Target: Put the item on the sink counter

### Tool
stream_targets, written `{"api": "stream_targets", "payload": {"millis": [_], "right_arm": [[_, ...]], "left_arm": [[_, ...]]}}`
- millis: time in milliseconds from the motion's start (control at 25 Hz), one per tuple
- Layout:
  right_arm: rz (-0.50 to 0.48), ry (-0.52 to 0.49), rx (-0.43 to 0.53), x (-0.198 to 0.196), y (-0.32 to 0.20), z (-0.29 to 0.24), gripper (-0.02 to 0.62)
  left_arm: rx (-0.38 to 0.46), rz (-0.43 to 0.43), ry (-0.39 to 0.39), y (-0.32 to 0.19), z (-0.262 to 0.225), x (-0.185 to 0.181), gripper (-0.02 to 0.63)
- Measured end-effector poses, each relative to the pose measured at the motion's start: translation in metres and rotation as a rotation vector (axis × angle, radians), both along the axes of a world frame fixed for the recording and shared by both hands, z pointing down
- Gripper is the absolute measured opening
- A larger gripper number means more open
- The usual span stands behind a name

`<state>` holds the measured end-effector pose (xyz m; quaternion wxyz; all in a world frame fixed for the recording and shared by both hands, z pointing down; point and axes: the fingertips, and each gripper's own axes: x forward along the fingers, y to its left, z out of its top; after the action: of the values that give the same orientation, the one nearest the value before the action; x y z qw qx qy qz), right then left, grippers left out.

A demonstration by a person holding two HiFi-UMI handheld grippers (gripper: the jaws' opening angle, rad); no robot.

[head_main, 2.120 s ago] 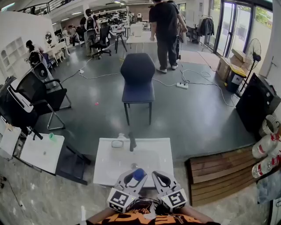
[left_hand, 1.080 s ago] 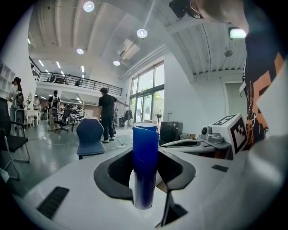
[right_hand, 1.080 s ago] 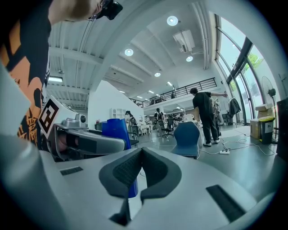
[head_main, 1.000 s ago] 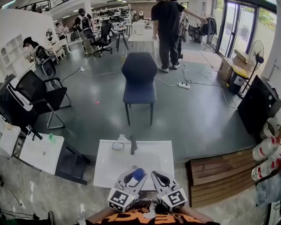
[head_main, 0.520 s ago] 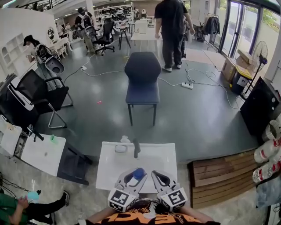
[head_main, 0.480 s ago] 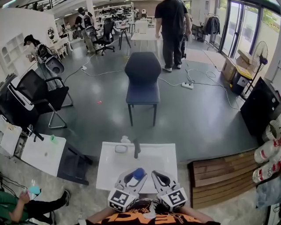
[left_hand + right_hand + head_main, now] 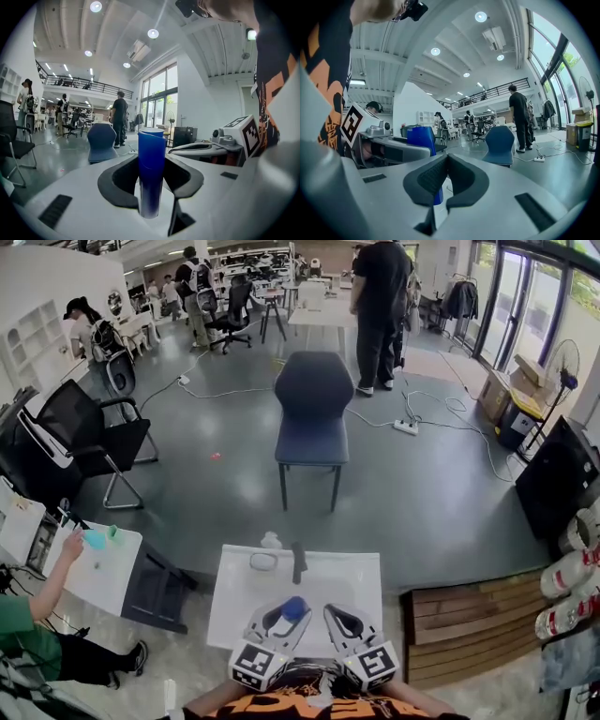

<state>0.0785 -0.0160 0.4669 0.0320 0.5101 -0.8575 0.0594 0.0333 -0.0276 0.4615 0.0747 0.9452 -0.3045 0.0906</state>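
A tall blue cup (image 7: 151, 173) stands upright between the jaws of my left gripper (image 7: 151, 187), which is shut on it. In the head view the blue cup (image 7: 293, 607) and my left gripper (image 7: 284, 615) hang low over the near edge of the white sink counter (image 7: 232, 601). My right gripper (image 7: 341, 617) sits just to its right, also over the near edge. In the right gripper view my right gripper (image 7: 446, 164) has its dark pads pressed together on nothing, and the blue cup (image 7: 421, 137) shows to its left.
On the counter's far edge stand a dark faucet (image 7: 298, 562), a soap dish (image 7: 262, 562) and a small white bottle (image 7: 271, 540). A blue chair (image 7: 311, 409) stands beyond. A small white table (image 7: 94, 568) is at left, where a person's hand (image 7: 71, 546) reaches.
Both grippers and the cup keep their place. A person in green at lower left has raised a hand to the small white table. The standing person in black has drifted right.
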Motion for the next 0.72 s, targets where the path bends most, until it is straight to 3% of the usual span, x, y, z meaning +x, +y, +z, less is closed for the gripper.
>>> {"api": "stream_targets", "payload": {"millis": [720], "right_arm": [[0.051,0.035,-0.039,-0.005,-0.029,0.005,0.014]], "left_arm": [[-0.004,0.011,0.004,-0.039,0.013,-0.016,0.161]]}}
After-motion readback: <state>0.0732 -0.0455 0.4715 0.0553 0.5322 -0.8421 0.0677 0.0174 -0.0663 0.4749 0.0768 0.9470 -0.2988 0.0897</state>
